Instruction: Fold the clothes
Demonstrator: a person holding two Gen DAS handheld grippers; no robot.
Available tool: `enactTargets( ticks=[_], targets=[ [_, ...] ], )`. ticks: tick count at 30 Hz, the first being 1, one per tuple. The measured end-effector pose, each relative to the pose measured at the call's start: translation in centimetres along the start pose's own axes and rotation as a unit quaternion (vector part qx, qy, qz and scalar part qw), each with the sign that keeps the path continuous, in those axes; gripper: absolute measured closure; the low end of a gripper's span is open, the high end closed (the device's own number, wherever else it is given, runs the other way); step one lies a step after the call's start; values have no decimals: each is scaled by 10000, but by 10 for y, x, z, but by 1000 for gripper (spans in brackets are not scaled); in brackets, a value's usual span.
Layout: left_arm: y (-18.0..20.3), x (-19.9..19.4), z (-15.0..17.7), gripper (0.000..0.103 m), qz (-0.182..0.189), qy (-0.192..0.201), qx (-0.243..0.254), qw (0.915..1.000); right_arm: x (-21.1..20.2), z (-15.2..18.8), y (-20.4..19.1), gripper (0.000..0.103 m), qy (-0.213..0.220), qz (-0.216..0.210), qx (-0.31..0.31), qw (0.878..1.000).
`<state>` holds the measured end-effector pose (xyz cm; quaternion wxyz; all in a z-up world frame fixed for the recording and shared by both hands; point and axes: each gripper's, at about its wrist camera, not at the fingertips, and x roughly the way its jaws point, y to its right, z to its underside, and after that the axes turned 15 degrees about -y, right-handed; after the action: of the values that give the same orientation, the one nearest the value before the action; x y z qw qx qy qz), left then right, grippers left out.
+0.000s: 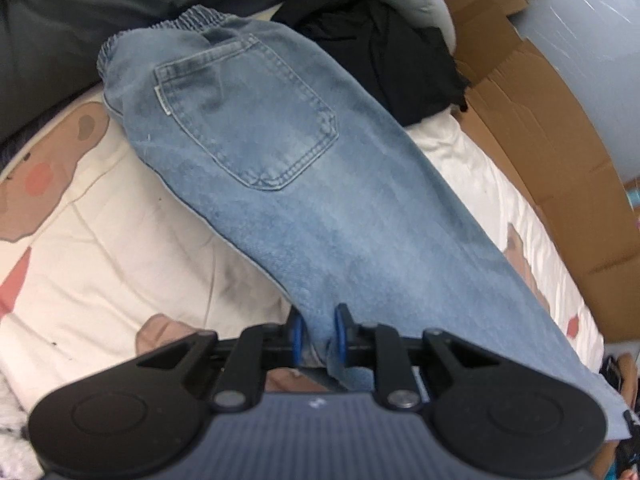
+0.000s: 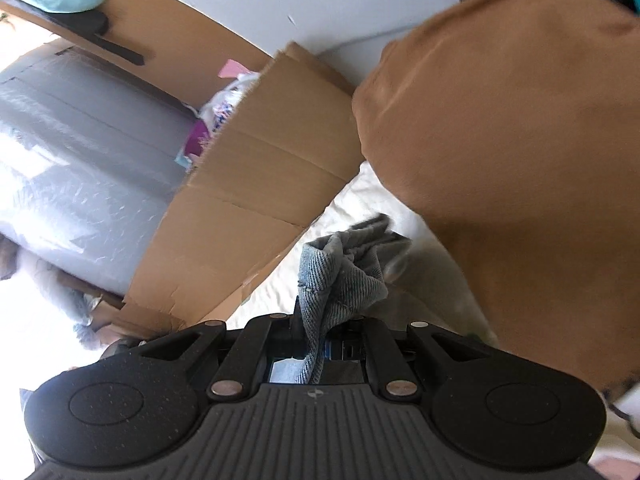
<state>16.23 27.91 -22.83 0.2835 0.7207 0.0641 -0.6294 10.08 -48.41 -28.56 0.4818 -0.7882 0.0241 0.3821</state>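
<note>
Both grippers (image 1: 318, 330) (image 2: 326, 320) pinching jeans (image 1: 280, 168); cardboard box (image 2: 256, 184) beside.

jeans (image 1: 280, 184) hem: behind hand-held gripper | brown cloth (image 2: 520, 160): blurred, cut off right

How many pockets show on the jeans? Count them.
1: a back pocket on the jeans, just below the waistband. Others may be hidden underneath.

You work over a bed (image 1: 100, 248) with a cream cartoon-print cover; flattened cardboard (image 2: 256, 184) lines its right edge, a dark sofa (image 1: 60, 20) sits beyond, daylight glares.
</note>
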Motion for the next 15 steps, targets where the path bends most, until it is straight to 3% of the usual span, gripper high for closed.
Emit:
enactTargets(
  ticks=[15],
  targets=[
    [5, -9, 24, 86, -230, -388, 829, 9955, -117, 73, 39, 98, 162, 434, 325, 9984]
  ],
)
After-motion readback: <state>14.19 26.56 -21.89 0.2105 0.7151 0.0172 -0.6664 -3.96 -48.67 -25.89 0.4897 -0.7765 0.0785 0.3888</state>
